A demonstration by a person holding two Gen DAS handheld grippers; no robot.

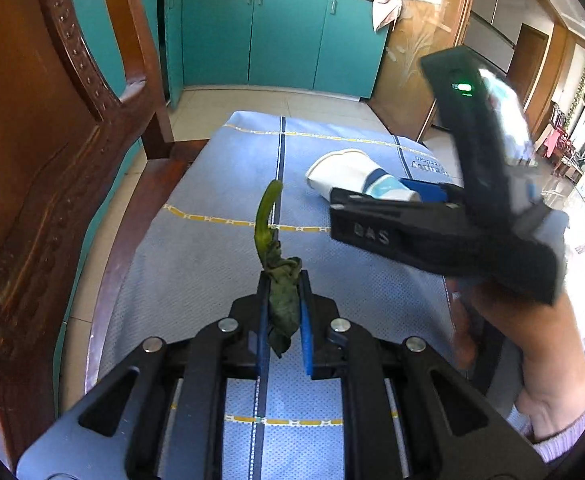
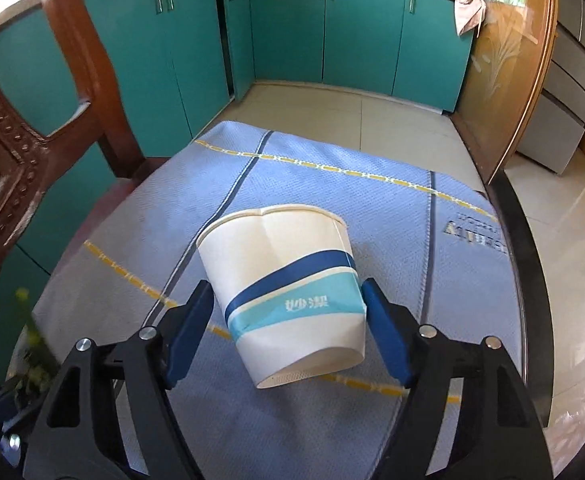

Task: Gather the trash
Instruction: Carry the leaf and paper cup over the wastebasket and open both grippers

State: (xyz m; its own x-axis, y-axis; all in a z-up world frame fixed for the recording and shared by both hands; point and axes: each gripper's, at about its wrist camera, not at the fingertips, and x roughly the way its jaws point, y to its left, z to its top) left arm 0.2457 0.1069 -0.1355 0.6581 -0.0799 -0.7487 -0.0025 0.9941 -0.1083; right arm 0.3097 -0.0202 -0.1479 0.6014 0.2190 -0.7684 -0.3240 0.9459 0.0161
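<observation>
Paper cup (image 2: pixel 288 292) lying sideways mid-mat on the bench (image 2: pixel 532 248), between the wide-open right hand-held gripper (image 2: pixel 286 332). Light, crushable: pinch gently near the base. Left hand-held gripper (image 1: pixel 284 312) clamped on a limp vegetable scrap (image 1: pixel 278 280), near side of the cup.

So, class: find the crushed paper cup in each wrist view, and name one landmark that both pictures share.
Left wrist view: the paper cup lies on its side right of centre, partly behind the right gripper.
Right wrist view: the cup lies low in the centre, between that gripper's open jaws.
Shared landmark: the teal cabinets along the top.
</observation>
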